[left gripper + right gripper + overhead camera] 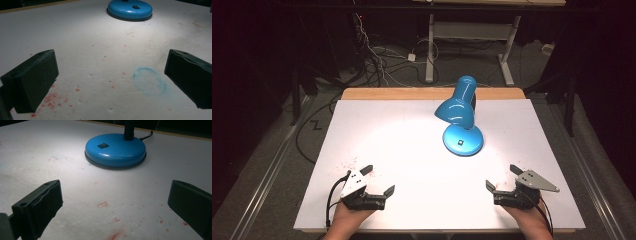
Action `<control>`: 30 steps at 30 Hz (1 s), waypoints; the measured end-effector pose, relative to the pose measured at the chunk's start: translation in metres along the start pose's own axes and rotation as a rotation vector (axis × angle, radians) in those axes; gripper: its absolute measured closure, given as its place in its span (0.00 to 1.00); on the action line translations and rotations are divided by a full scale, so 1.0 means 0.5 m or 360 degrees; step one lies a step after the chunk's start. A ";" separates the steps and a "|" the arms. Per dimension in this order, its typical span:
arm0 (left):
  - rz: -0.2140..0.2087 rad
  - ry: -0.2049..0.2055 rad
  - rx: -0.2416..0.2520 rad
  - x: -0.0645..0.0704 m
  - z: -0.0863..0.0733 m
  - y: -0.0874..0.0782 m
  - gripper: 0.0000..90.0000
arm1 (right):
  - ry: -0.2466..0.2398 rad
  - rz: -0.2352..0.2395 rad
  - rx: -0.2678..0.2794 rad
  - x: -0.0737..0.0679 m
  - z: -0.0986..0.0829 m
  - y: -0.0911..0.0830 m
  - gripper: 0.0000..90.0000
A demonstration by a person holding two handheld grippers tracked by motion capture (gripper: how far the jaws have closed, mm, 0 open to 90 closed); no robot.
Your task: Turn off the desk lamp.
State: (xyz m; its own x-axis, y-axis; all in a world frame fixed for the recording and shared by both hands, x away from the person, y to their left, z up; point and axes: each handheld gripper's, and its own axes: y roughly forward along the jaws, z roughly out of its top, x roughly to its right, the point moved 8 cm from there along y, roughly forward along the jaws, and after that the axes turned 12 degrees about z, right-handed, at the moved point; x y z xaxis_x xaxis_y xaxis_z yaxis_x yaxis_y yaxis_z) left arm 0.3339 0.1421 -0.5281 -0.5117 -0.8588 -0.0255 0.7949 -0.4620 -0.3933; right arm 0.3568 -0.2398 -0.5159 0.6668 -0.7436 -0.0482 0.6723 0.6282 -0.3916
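Two tongs, left (378, 181) and right (502, 178), gape wide near the table's (362, 130) front edge, lamp (461, 117) well apart.

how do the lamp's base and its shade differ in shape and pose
The lamp base is a flat round disc lying on the white table; the lamp shade is a bell-shaped dome raised above it, tilted toward the person. The base carries a small dark switch on top; the shade shows none. Both are glossy blue.

lone lamp (462, 122) amid open table (382, 135)
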 end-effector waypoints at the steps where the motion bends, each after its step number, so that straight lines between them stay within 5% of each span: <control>1: -0.0002 0.0000 -0.0001 0.000 0.000 0.000 0.00 | 0.0002 -0.0001 -0.0004 0.000 0.000 0.000 0.00; 30: -0.0032 0.0008 0.0012 0.001 0.000 -0.002 0.00 | -0.0015 0.0062 0.0003 -0.009 0.005 -0.002 0.34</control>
State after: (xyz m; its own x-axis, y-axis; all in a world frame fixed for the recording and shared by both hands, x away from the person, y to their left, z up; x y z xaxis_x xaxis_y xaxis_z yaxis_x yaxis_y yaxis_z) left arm 0.3327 0.1420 -0.5276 -0.5291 -0.8483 -0.0221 0.7869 -0.4808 -0.3869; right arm 0.3539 -0.2364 -0.5132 0.6954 -0.7166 -0.0545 0.6466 0.6570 -0.3877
